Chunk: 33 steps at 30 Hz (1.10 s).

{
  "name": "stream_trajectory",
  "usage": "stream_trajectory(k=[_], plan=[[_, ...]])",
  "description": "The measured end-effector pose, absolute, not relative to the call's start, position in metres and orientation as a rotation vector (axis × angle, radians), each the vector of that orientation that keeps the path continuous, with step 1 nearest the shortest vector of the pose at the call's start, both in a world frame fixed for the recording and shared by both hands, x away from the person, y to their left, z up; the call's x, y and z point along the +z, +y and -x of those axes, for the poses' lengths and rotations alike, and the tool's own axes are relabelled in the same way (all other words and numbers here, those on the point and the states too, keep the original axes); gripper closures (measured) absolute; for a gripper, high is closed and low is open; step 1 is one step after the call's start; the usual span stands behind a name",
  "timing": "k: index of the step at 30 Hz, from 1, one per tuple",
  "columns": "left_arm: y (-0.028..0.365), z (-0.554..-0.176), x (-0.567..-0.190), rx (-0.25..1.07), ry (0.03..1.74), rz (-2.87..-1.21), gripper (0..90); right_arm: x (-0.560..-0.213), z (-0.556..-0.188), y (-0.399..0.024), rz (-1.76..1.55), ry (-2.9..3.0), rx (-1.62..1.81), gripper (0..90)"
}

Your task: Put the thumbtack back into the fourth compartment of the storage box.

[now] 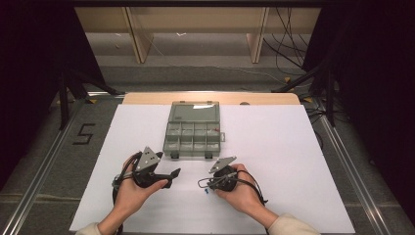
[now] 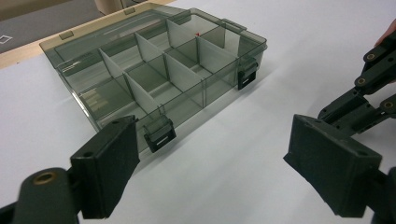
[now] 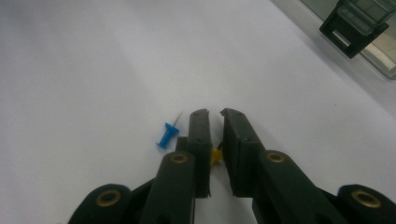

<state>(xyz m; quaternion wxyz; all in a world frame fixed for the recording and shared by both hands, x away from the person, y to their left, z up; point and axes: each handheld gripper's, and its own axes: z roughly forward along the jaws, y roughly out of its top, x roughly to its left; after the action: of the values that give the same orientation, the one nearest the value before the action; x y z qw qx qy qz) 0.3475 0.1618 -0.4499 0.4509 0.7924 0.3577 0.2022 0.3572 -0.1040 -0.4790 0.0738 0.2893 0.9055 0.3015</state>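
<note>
Right gripper: you are closing its fingers on a yellow pushpin, which is sitting low between the pads, close to the desk; only a sliver of it is showing, so whether the pads are already pressing on it cannot be told.
Risk at the grasp: the pin is lying deep toward the roots of the fingers rather than at the tips, so it could be pinched off-centre and be squirting out sideways, or rolling under a pad, as you are tightening.
Blue pushpin: it is lying on the desk just beside the outer face of one finger, needle pointing away; any sideways drift of your hand is likely to be nudging it or sending it skittering.
Left gripper: its fingers are standing wide apart and empty, hovering near the front of the box; moving it forward could be bumping a latch.
Compartment box: it is sitting open farther back at the desk's middle, lid laid flat behind, a small red item in one far cell.
Risk on transfer: with a shallow hold, the pin could be dropping before it is reaching a cell, or landing on a divider.
</note>
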Motion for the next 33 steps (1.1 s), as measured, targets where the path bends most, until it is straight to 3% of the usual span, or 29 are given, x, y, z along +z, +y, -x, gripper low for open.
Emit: stream_trajectory(k=[33], plan=[[0.1602, -0.3474, -0.452, 0.491, 0.887, -1.956, 15.9, -0.4792, -0.3628, -0.1083, -0.898, 2.71, 0.943, 90.0]])
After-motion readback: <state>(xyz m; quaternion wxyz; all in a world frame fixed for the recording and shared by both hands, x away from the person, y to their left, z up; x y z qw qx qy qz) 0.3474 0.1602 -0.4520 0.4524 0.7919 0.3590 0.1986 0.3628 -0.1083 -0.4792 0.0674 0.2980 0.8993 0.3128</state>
